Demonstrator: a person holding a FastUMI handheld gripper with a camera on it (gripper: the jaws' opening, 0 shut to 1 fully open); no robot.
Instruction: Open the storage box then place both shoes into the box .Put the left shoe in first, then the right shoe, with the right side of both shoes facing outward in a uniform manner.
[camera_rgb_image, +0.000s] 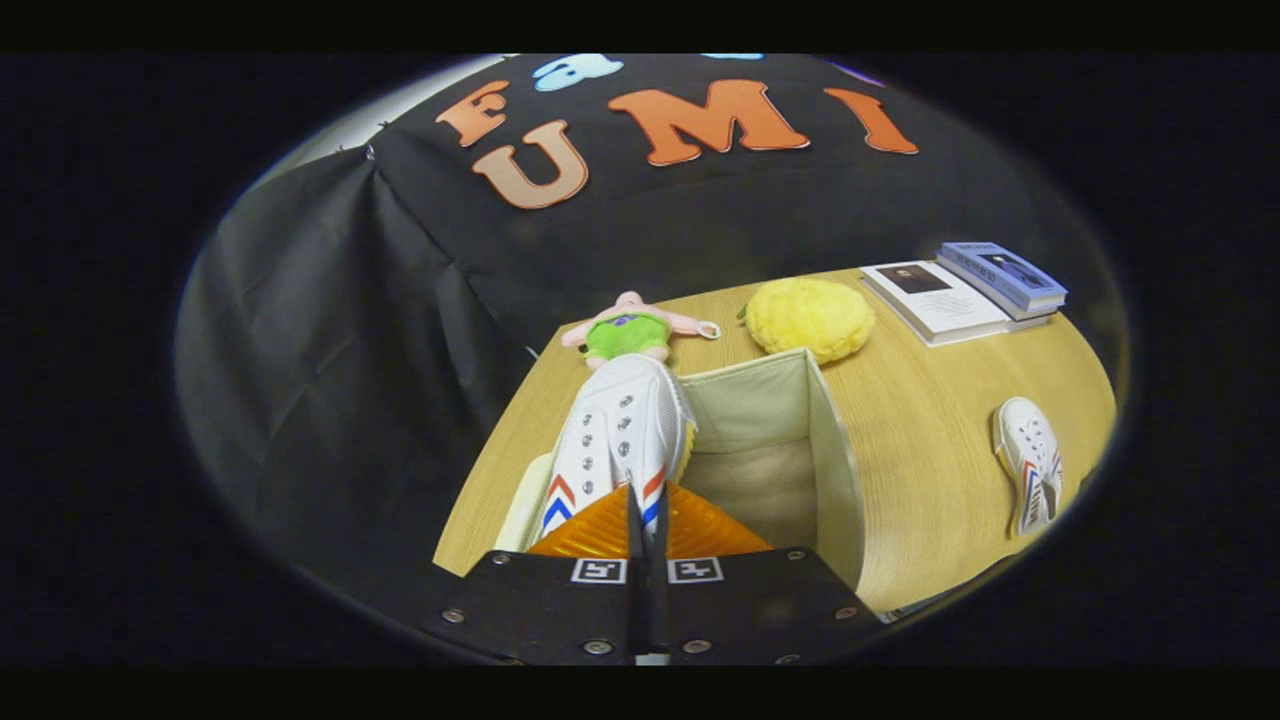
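My gripper (645, 515) is shut on the heel end of a white sneaker (615, 440) with red and blue stripes, its orange fingers (590, 535) pressed close together on it. The held sneaker hangs toe-forward over the left wall of the open beige storage box (830, 450), whose inside shows bare to the right of the shoe. The second white sneaker (1030, 465) lies on the wooden table well to the right of the box.
Beyond the box lie a pink and green plush toy (630, 330) and a yellow round cushion (808, 317). Books (965, 290) are stacked at the table's far right. A pale lid part (525, 505) shows beside the box's left side.
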